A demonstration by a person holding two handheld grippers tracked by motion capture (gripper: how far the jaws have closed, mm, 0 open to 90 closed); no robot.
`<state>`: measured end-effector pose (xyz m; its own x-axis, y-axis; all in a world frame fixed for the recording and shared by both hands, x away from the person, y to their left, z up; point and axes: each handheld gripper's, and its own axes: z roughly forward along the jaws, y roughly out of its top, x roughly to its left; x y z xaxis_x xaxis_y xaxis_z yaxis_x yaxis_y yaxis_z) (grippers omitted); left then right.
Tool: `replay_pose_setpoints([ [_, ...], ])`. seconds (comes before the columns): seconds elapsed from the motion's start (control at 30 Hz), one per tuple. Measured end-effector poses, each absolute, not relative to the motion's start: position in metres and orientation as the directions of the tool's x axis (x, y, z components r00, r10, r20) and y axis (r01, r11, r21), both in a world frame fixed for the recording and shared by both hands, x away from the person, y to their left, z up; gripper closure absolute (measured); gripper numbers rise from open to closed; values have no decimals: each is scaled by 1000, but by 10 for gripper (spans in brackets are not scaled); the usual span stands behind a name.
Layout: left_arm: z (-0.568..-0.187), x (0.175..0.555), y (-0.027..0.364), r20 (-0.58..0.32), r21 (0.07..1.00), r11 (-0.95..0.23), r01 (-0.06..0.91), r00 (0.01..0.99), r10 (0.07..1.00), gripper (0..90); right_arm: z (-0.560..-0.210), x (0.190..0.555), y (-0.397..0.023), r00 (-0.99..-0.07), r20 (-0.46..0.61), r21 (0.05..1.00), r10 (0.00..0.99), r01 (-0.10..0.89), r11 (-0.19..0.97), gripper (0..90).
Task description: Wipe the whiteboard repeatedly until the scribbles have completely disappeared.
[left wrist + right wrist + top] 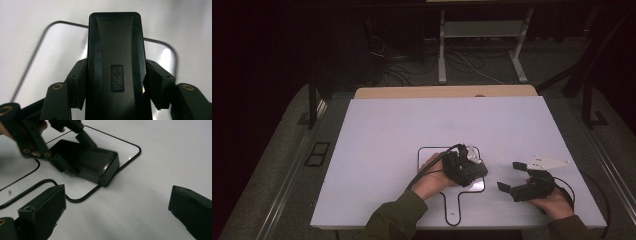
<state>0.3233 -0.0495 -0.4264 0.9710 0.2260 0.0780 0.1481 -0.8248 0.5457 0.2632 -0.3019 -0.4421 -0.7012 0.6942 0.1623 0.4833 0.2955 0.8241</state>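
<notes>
One white desk (387,130) carries everything, w/ a black rounded outline (419,155) w/ a short handle shape drawn near its front edge; take that outline as the landmark. Next in size, the person's left hand (432,180) sits at the outline's left side, right hand (557,202) well off to the outline's right. Left tool (116,82) is clamped on a black box (116,50) marked "deli", one pad on each long side; box lies inside the outline, low over or on the desk, can't tell which. Right tool (117,212) is wide, nothing btwn its pads, held just right of the outline & pointed toward it
</notes>
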Motion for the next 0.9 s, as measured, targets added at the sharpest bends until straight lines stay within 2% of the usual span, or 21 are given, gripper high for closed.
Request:
replay_pose_setpoints([
  [0.2,-426,314,-53,77,546,-828,125,977,198,393,-442,263,-301,-701,160,825,695,482,296,3],
  [0.73,-423,400,-50,132,507,-836,210,939,316,393,-442,263,-302,-700,163,825,696,483,293,2],
  [0.9,-424,408,-49,125,509,-830,227,935,332,393,-442,263,-303,-700,162,827,695,481,291,2],
])
